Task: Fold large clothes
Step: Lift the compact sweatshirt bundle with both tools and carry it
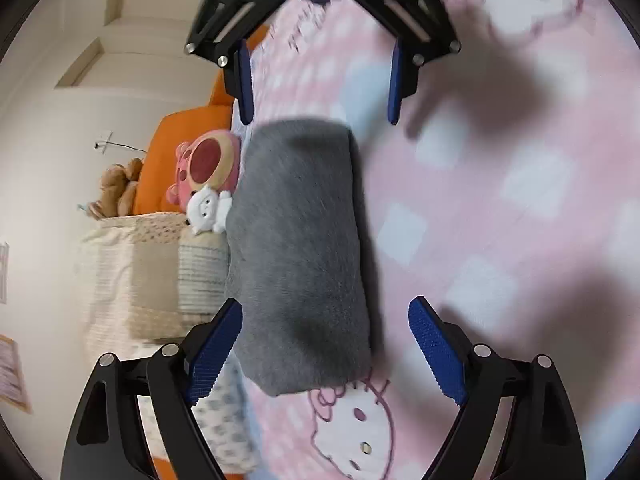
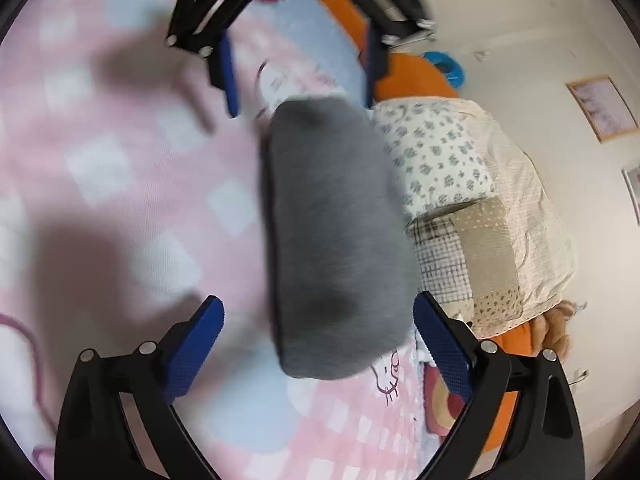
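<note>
Left tool (image 1: 324, 344) wide open, empty; right tool (image 2: 318, 340) likewise; folded grey garment (image 1: 300, 248), seemingly loose, on pink sheet (image 1: 500, 220)

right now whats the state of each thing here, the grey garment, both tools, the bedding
grey garment: folded into a compact bundle, lying on the sheet, held by neither tool
left tool: open, one finger on each side of the bundle's near end
right tool: open, nothing gripped
pink patterned sheet: spread under the bundle
patchwork quilt: bunched up beside the bundle
</note>
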